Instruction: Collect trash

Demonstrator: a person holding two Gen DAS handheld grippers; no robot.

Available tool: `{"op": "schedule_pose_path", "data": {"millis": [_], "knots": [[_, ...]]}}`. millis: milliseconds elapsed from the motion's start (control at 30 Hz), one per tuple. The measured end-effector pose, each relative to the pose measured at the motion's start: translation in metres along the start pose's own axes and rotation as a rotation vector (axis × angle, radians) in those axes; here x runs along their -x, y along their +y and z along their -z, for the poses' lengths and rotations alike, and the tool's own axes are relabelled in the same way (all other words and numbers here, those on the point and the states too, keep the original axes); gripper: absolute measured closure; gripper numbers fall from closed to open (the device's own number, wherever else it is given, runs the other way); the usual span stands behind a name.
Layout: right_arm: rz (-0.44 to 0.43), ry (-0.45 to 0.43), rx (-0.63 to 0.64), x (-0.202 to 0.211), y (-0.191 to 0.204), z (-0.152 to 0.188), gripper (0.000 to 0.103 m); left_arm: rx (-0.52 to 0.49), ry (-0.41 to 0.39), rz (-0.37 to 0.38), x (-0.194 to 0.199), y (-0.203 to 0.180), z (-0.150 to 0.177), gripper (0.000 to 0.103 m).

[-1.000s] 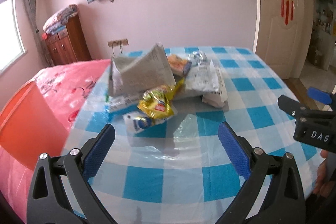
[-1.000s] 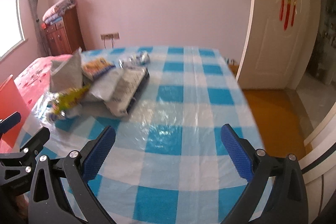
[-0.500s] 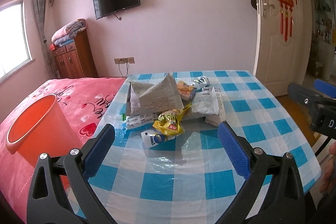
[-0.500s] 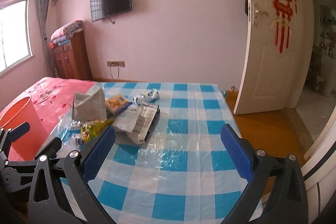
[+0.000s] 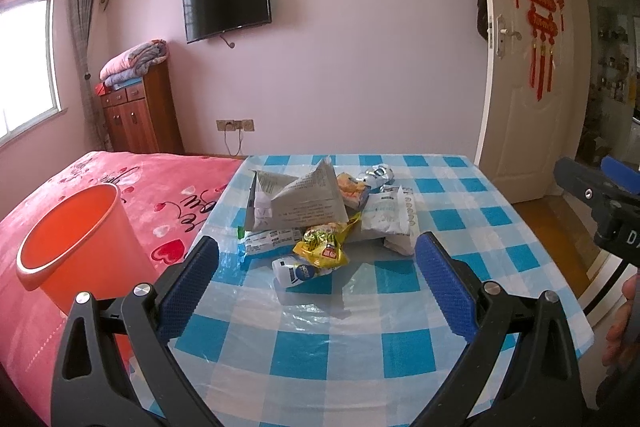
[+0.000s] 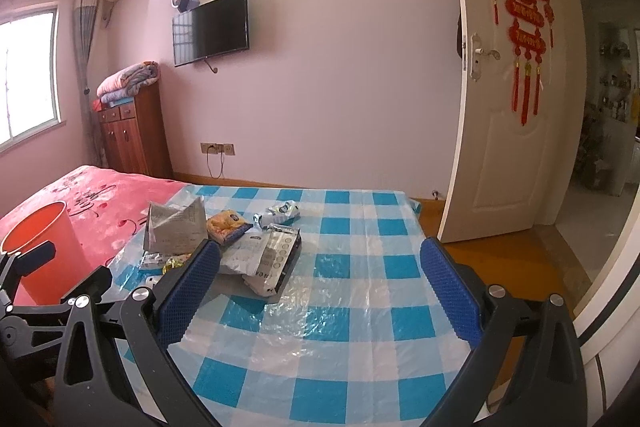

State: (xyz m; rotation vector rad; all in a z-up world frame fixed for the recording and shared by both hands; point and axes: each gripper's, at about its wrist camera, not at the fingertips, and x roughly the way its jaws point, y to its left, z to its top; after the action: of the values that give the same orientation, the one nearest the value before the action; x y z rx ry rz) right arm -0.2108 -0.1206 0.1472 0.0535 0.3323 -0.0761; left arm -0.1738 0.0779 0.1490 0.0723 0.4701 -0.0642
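Observation:
A pile of trash lies on the blue-checked table (image 5: 460,211): a folded newspaper (image 5: 300,203), a yellow snack bag (image 5: 324,247), a small white-and-blue packet (image 5: 298,271), white wrappers (image 5: 388,215) and an orange bag (image 5: 352,190). An orange bin (image 5: 76,247) stands on the pink bed left of the table. My left gripper (image 5: 318,279) is open and empty, well in front of the pile. My right gripper (image 6: 320,283) is open and empty over the table's right half; the pile (image 6: 240,239) lies to its left.
A pink bed (image 5: 120,179) adjoins the table's left side. A wooden cabinet (image 5: 140,115) with folded blankets stands by the wall. A white door (image 6: 504,107) stands open at the right. The wooden floor (image 6: 508,263) lies beyond the table's right edge.
Both grippers have pulled back and risen away from the pile, so the trash looks smaller and the orange bin has come fully into view. Both stay open.

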Motion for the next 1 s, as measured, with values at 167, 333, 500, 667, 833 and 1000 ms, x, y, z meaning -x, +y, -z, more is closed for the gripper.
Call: {"op": "schedule_pose_path", "data": {"millis": [167,333,500,667,833,1000], "knots": [[0.006,-0.030,0.012,0.009,0.003,-0.002,0.004,-0.006,-0.018,0.001,0.009,0.000,-0.002,0.004],[0.013,-0.046,0.012,0.017,0.003,-0.002,0.004,-0.004,-0.027,0.000,0.014,0.001,-0.003,0.004],[0.013,-0.050,0.006,0.020,0.005,-0.002,0.004,0.008,-0.042,-0.007,0.021,0.004,-0.004,0.004],[0.015,-0.054,0.010,0.023,0.004,-0.003,0.004,0.029,-0.037,-0.013,0.025,0.009,-0.004,0.004],[0.019,-0.068,0.018,0.026,0.004,-0.002,0.004,0.038,-0.037,-0.020,0.026,0.012,-0.004,0.004],[0.017,-0.071,0.031,0.026,0.007,0.000,0.004,0.039,-0.041,-0.025,0.028,0.013,-0.003,0.004]]}}
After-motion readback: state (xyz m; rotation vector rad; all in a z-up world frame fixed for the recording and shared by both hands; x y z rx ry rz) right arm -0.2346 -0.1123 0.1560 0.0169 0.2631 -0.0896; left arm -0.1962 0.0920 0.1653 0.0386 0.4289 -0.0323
